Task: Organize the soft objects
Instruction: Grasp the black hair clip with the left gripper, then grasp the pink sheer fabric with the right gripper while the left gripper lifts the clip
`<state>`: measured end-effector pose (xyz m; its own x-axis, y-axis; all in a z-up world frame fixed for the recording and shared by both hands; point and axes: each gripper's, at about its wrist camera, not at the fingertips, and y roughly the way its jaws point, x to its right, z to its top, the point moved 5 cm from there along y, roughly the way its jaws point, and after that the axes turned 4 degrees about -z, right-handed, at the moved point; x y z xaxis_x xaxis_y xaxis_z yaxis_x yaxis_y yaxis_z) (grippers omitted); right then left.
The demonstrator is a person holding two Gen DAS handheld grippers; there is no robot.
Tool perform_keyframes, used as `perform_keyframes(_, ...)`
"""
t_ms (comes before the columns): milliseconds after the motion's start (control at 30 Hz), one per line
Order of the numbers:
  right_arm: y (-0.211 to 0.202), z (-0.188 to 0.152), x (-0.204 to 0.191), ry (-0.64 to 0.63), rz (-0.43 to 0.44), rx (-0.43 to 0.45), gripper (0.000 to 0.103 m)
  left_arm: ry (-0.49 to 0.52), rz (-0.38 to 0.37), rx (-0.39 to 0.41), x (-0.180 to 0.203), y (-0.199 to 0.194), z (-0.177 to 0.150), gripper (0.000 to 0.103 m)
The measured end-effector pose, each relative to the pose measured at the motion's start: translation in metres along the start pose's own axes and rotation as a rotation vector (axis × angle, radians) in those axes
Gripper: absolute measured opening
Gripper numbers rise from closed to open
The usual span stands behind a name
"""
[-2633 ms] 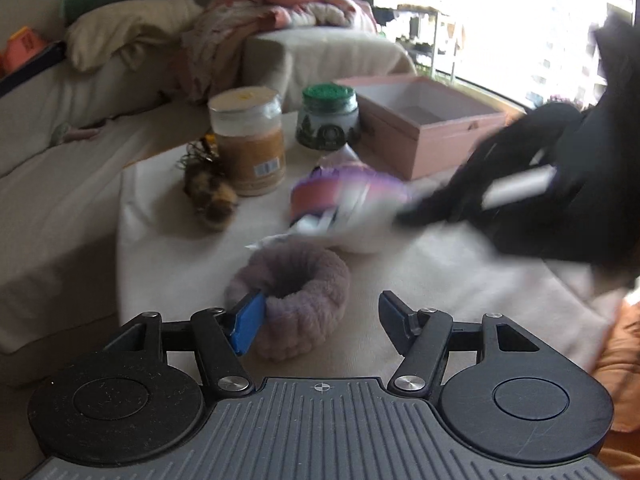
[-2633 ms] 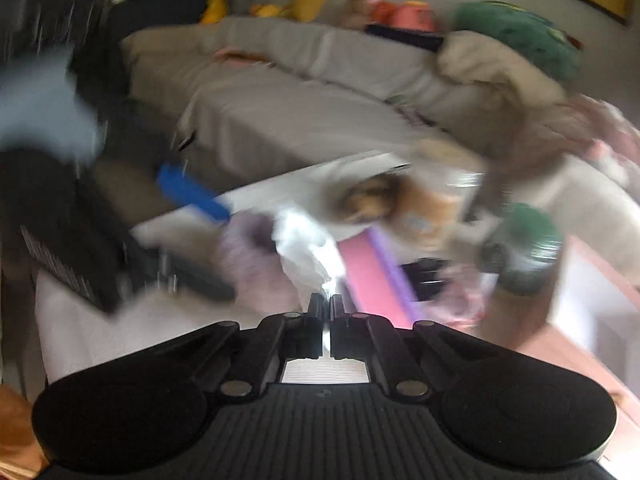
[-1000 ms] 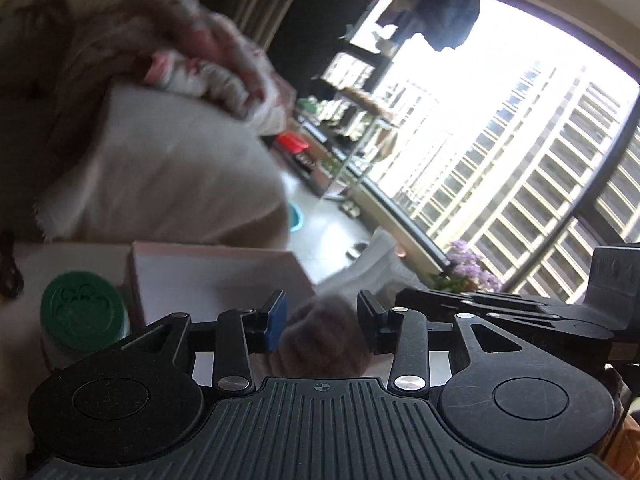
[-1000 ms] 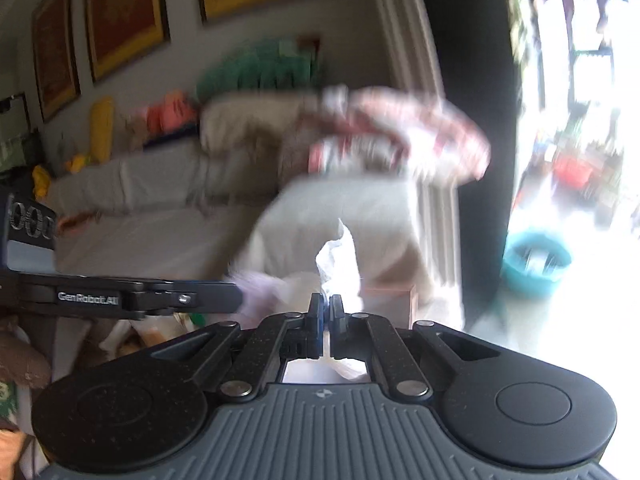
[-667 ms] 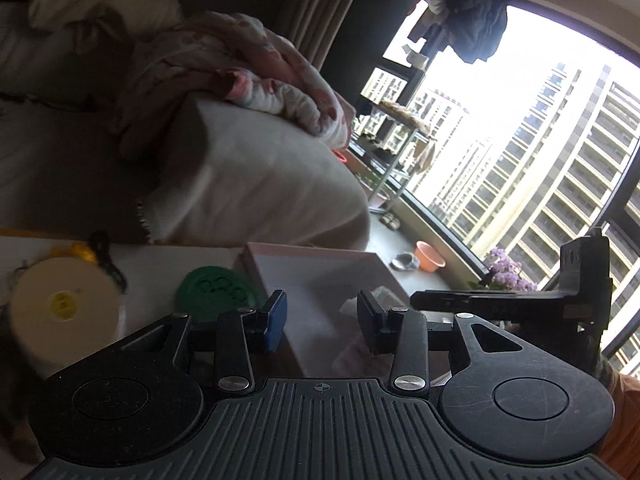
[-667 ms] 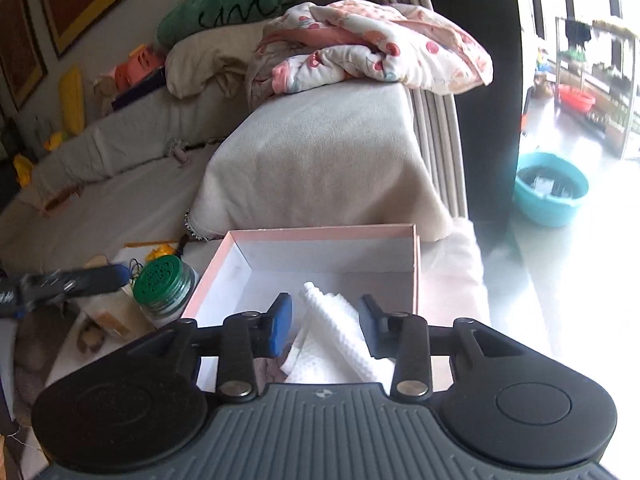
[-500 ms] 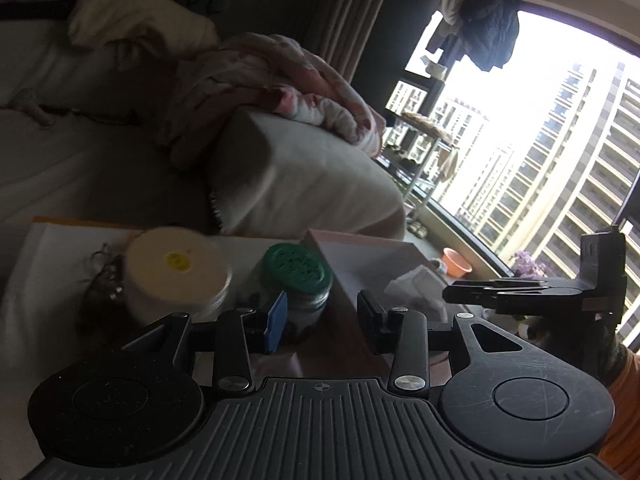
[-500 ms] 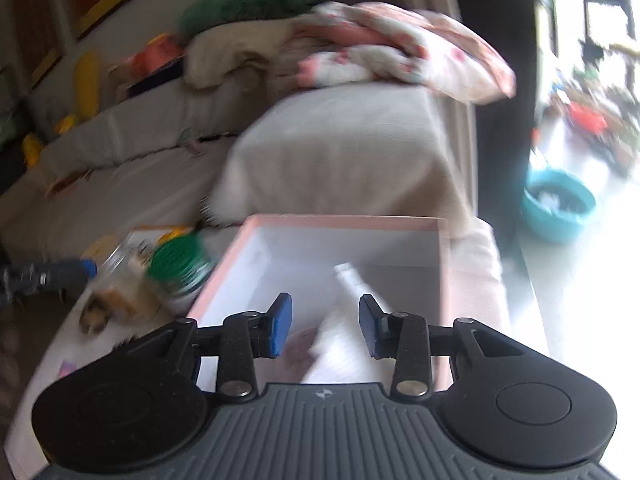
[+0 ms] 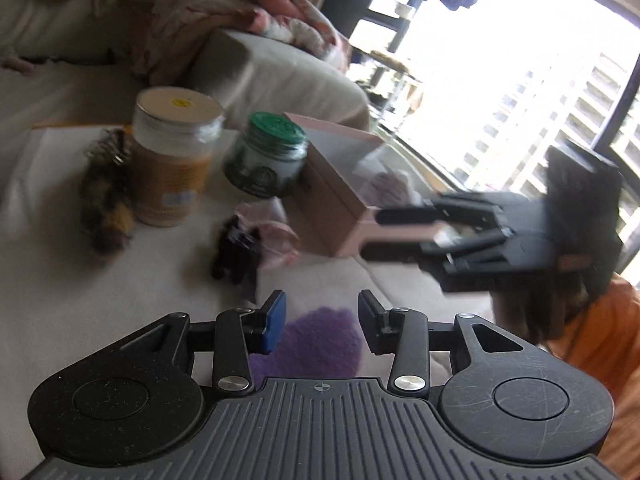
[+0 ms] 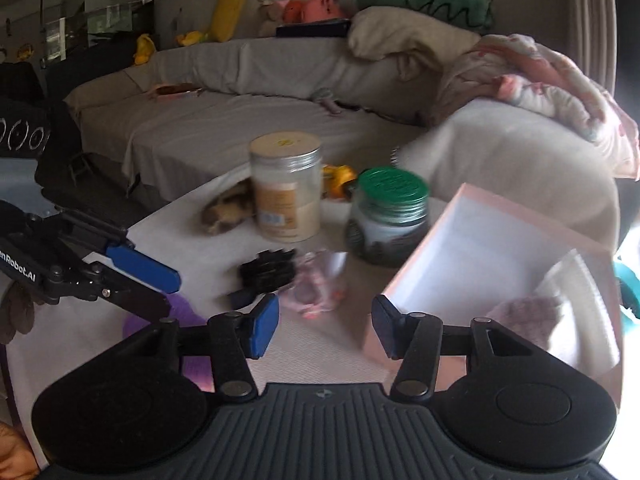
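Note:
My left gripper [image 9: 322,316] is open over a purple soft item [image 9: 320,340] that lies on the cloth-covered table [image 9: 80,304]; its pads do not touch it. My right gripper [image 10: 324,316] holds nothing and its jaws are opening; it hovers near the pink box's [image 10: 480,264] front corner. Inside the box rest a mauve fluffy band [image 10: 524,312] and white tissue. A black hair clip [image 10: 266,270] and crumpled pink plastic [image 10: 316,284] lie ahead of the right gripper. A brown plush toy [image 9: 106,208] lies left of the jars.
A tall jar with a cream lid [image 10: 286,192] and a green-lidded jar [image 10: 386,216] stand behind the clip. A grey sofa [image 10: 240,120] with pillows and a flowered blanket [image 10: 552,80] runs behind the table. The right gripper [image 9: 372,232] crosses the left wrist view beside the box [image 9: 340,184].
The left gripper let the fluffy band go and the right gripper let the tissue go, both into the box. Both grippers then swung back left and down over the table.

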<state>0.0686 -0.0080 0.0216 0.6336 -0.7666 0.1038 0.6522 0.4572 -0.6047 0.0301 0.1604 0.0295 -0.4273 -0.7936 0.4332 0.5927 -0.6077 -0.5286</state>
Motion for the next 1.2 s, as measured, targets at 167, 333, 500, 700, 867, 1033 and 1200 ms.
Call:
perform_keyframes(167, 0.003, -0.016, -0.004, 0.003, -0.044, 0.0, 0.051, 0.021, 0.23, 0.094, -0.023, 0.002, 0.018, 0.044)
perform_keyframes(333, -0.002, -0.034, -0.002, -0.001, -0.095, 0.001, 0.052, 0.082, 0.183, 0.058, -0.012, 0.027, 0.031, 0.044)
perform_keyframes(500, -0.003, -0.049, 0.003, 0.049, -0.084, -0.024, 0.052, 0.195, 0.309, -0.036, -0.012, 0.069, 0.038, 0.043)
perform_keyframes(700, -0.002, -0.064, 0.006, 0.061, -0.089, -0.03, 0.053, 0.201, 0.324, -0.118, -0.019, 0.089, 0.031, 0.043)
perform_keyframes(867, -0.003, -0.066, 0.007, 0.082, -0.089, -0.027, 0.053, 0.211, 0.333, -0.121, -0.023, 0.087, 0.028, 0.041)
perform_keyframes(1033, -0.004, -0.049, -0.002, 0.03, -0.105, 0.01, 0.053, 0.192, 0.307, -0.083, -0.024, 0.074, 0.024, 0.039)
perform_keyframes(1200, 0.008, -0.015, -0.019, -0.079, -0.117, 0.036, 0.053, 0.121, 0.295, -0.005, -0.031, 0.043, 0.018, 0.038)
